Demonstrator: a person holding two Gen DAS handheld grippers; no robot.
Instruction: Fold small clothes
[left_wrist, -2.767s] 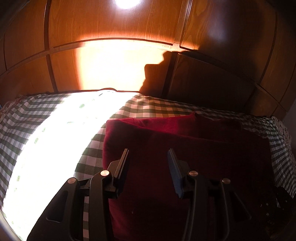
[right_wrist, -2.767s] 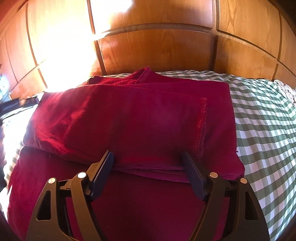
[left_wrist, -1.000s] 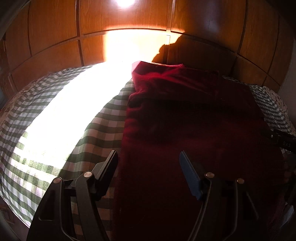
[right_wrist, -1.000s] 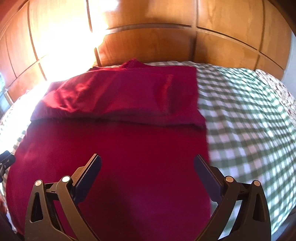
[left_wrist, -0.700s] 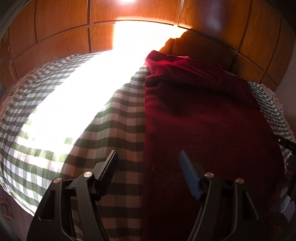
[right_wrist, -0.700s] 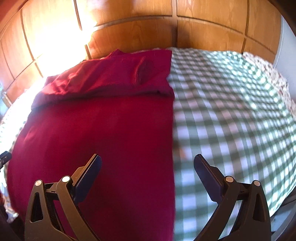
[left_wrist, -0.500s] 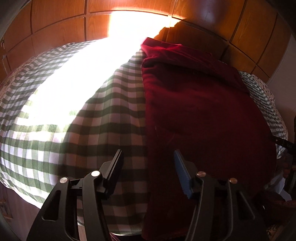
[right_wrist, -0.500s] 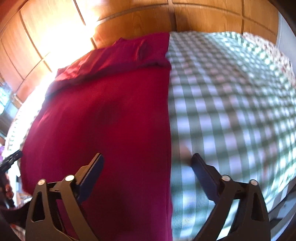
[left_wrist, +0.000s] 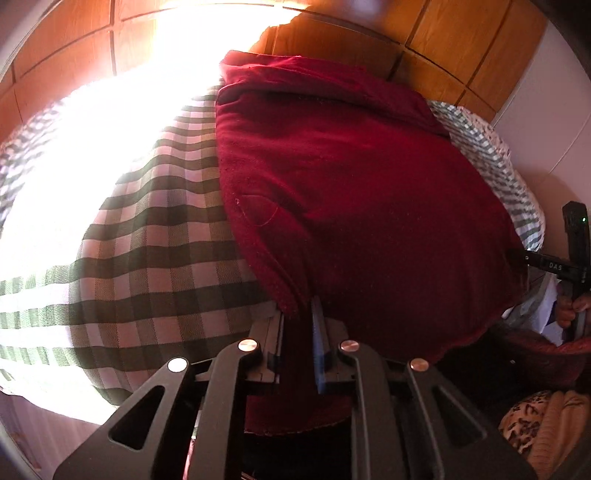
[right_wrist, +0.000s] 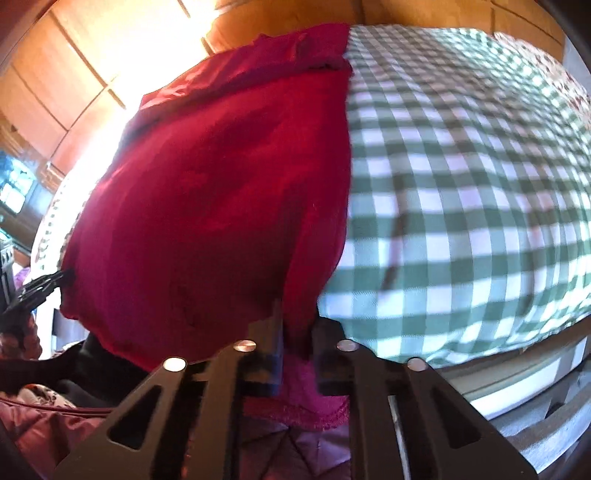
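A dark red garment (left_wrist: 351, 177) lies flat on a green-and-white checked bed cover (left_wrist: 147, 240), its far end folded over near the headboard. My left gripper (left_wrist: 299, 306) is closing its jaws on the garment's near left corner, and the cloth is pinched between the pads. In the right wrist view the same garment (right_wrist: 221, 177) is seen, with my right gripper (right_wrist: 295, 310) closing on its near right corner, pads pressing the cloth. Each gripper shows at the edge of the other's view: the right gripper (left_wrist: 572, 251) and the left gripper (right_wrist: 40, 284).
Wooden headboard panels (left_wrist: 443, 33) rise behind the bed. Strong sunlight (left_wrist: 92, 129) washes out the cover's left part. A heap of clothes, one leopard print (left_wrist: 535, 424), lies below the near bed edge. Checked cover (right_wrist: 461, 184) stretches to the right of the garment.
Both grippers drew back from the folded far end to the garment's near edge and tipped downward. Their jaws, wide apart before, have come together on the near corners.
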